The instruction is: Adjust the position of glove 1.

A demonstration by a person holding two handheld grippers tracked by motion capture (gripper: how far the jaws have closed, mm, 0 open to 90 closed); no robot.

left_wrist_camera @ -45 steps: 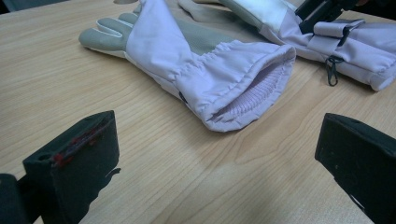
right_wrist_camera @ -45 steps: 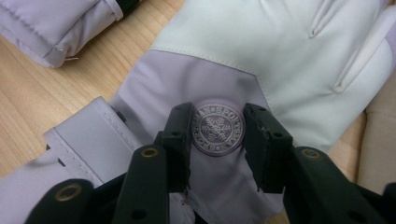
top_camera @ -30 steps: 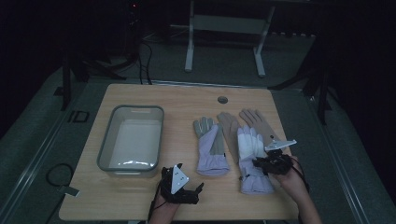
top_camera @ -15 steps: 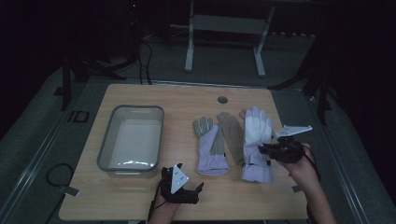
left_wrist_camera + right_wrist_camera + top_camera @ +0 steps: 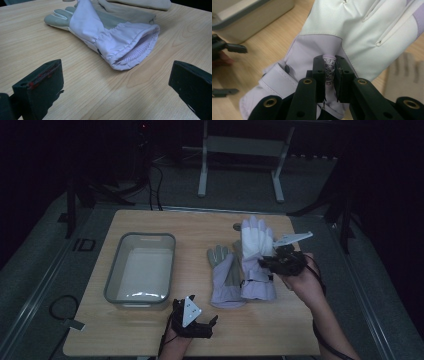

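White glove (image 5: 352,30) pinched in right tongs (image 5: 329,72) — lifted, other glove (image 5: 226,280) flat

1. I take the tray (image 5: 141,270) as my landmark; it stands on the table (image 5: 100,335), on its left half.
2. Right of the tray lies one glove (image 5: 226,279), flat on the table.
3. Further right of the tray, my right gripper (image 5: 266,264) pinches a second glove (image 5: 256,240), lifted above a third glove (image 5: 140,3).
4. Before the tray, at its right corner, my left gripper (image 5: 206,324) rests, jaws apart.
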